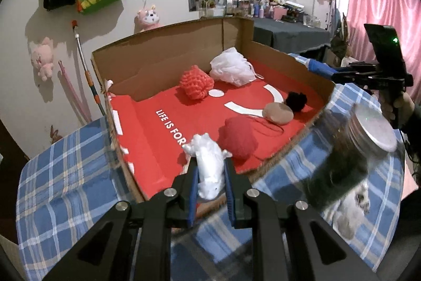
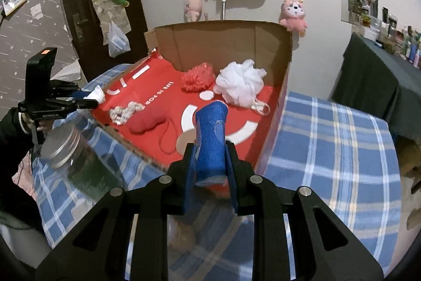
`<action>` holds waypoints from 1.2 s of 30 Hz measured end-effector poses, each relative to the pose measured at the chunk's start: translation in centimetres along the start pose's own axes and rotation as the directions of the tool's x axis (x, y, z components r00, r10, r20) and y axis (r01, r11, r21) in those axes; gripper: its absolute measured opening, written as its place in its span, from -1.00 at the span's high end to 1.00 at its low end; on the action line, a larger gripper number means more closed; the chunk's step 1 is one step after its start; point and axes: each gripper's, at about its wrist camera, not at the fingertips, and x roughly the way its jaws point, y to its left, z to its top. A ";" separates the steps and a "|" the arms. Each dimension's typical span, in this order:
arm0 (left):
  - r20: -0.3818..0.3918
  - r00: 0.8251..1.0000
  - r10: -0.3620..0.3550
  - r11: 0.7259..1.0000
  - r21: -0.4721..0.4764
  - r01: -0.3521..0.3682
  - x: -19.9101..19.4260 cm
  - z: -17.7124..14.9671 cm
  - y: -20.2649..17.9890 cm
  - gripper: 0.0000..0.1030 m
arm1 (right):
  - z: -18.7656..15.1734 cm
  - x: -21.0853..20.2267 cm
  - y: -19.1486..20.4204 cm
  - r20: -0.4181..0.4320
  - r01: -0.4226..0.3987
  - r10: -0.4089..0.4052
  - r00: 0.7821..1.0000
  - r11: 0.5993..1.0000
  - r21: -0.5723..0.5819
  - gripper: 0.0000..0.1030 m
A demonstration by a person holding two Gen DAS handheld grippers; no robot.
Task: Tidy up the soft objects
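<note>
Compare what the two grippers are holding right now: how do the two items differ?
The left gripper is shut on a white soft piece, crumpled and irregular; the right gripper is shut on a blue foam roll, smooth and tube-shaped. The white piece lies along the fingers; the blue roll stands up beyond them. Both are pinched and held near the cardboard box.

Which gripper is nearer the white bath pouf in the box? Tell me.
Right. The right gripper points in with the white bath pouf just ahead, slightly right; the left gripper hangs at the box's opposite side, across the red floor.
</note>
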 end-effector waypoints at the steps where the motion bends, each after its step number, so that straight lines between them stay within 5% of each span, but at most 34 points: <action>1: -0.010 1.000 -0.002 1.000 -0.008 0.001 0.3 0.4 0.0 0.63 | 0.6 0.5 0.1 -0.013 -0.001 0.001 1.000 1.000 -0.001 0.59; 8: -0.119 0.993 0.018 0.996 -0.081 -0.028 3.9 4.2 0.7 0.62 | 4.4 5.9 0.6 -0.184 0.063 -0.059 0.981 0.998 0.016 0.59; 17: -0.271 0.959 0.083 0.986 -0.119 -0.118 9.2 6.2 1.8 0.62 | 6.3 12.4 -0.1 -0.384 0.163 -0.131 0.914 0.985 0.054 0.59; 25: -0.335 0.936 0.108 0.977 -0.139 -0.163 12.0 6.8 2.8 0.61 | 6.4 15.1 -1.0 -0.457 0.229 -0.178 0.872 0.972 0.059 0.58; 36: -0.383 0.916 0.121 0.974 -0.134 -0.185 13.6 6.1 3.2 0.58 | 5.7 15.9 -0.7 -0.487 0.258 -0.220 0.845 0.966 0.011 0.58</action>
